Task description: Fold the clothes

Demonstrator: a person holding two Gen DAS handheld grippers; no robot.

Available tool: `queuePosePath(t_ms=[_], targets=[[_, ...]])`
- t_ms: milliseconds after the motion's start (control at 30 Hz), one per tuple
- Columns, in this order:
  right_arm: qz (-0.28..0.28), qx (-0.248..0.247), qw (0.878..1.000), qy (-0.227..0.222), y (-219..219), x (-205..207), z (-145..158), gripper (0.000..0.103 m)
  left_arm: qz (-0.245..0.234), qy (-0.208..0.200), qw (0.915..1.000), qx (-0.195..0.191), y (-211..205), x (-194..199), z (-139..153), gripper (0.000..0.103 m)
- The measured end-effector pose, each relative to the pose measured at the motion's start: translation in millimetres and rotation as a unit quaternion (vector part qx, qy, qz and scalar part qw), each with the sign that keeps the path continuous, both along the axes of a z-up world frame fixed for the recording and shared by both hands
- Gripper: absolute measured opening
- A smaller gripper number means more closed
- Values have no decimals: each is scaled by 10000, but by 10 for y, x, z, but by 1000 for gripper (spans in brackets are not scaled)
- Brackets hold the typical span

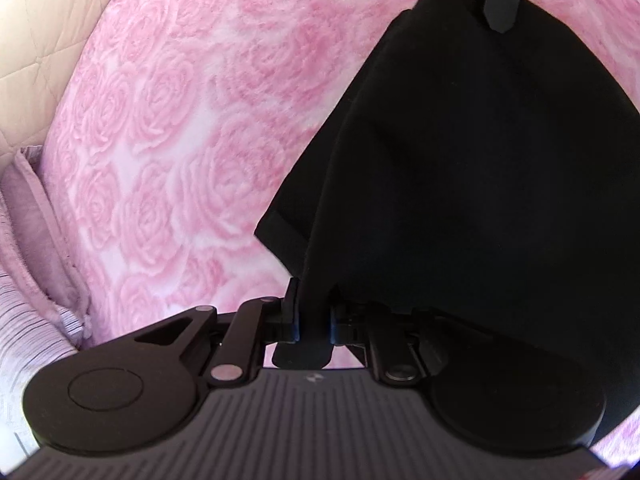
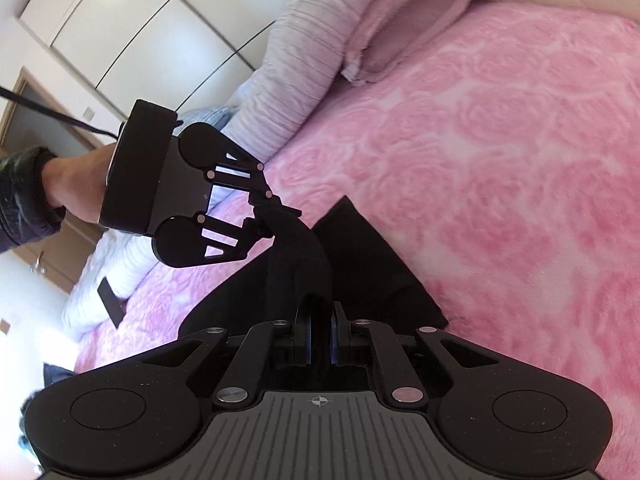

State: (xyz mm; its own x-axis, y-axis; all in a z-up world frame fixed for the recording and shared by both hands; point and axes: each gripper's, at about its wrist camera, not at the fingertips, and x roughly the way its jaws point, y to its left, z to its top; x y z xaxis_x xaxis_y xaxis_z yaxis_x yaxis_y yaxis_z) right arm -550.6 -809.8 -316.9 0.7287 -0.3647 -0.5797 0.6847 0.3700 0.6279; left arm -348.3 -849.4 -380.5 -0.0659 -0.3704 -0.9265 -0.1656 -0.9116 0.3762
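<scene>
A black garment [image 1: 460, 160] hangs low over the pink rose blanket [image 1: 180, 140], held up along one edge between both grippers. My left gripper [image 1: 314, 316] is shut on a bunched fold of it, with cloth filling the gap between the pads. In the right wrist view the garment [image 2: 360, 264] drapes down onto the blanket [image 2: 500, 160], and my right gripper [image 2: 321, 340] is shut on its edge. The left gripper [image 2: 276, 216] shows there to the upper left, pinching the same edge, with a hand [image 2: 76, 188] behind it. One of the right gripper's fingers [image 1: 500, 0] pokes in at the top of the left wrist view.
Pillows [image 2: 304, 52] lie at the head of the bed, beside a quilted headboard [image 1: 48, 40]. A flat dark object [image 2: 110, 300] rests on white bedding at the left. White wardrobe doors [image 2: 132, 28] stand beyond. A dark sleeve [image 2: 24, 196] covers the arm.
</scene>
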Motion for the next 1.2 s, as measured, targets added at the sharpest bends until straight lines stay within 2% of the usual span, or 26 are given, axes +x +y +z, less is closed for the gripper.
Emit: queuePosePath(t_ms=[67,133,233,267,300,333,400,500,533,733,800,967,1067,1133,1200], targets=[[-208,168,9996,-57,-11,-53,-111,8,117,141,9998,-2,-65,-22,-83,22],[-415,327,9985,-130,-19,-110,-219,8,533,397,9977,163,-160,-13,-107,22],[-602,470,9967,-281,-23,-175,-300,8,917,831,9917,359,-249,70,-49,23],[-635,494,9963,-310,-20,-187,-307,8,1049,991,9888,372,-277,134,2,26],[-667,517,9959,-338,-17,-199,-315,8,1188,1148,9855,380,-306,197,52,34],[-695,552,9955,-340,-16,-206,-322,8,1442,1271,9809,287,-361,268,108,38],[-786,685,9939,-371,-21,-232,-341,8,1946,1516,9690,107,-469,410,218,34],[-898,813,9916,-455,-25,-253,-339,9,2593,1946,9454,339,-597,562,339,34],[-889,781,9920,-430,-22,-240,-321,9,2709,2029,9401,414,-613,576,347,34],[-1093,881,9889,-497,-17,-215,-296,9,3051,2263,9189,1063,-731,457,129,33],[-1146,849,9891,-374,-5,-198,-298,9,3140,2358,9122,1170,-756,393,39,22],[-1377,783,9866,-397,46,-252,-219,9,3069,2410,9165,883,-732,267,-49,22],[-1602,1038,9807,-433,-1,-287,-411,9,3060,2348,9195,759,-716,216,-137,22],[-1692,1242,9761,-559,-59,-353,-554,9,3177,2392,9146,732,-736,228,-125,25],[-1565,1231,9783,-567,-96,-388,-567,9,3272,2479,9095,657,-728,296,-58,27]])
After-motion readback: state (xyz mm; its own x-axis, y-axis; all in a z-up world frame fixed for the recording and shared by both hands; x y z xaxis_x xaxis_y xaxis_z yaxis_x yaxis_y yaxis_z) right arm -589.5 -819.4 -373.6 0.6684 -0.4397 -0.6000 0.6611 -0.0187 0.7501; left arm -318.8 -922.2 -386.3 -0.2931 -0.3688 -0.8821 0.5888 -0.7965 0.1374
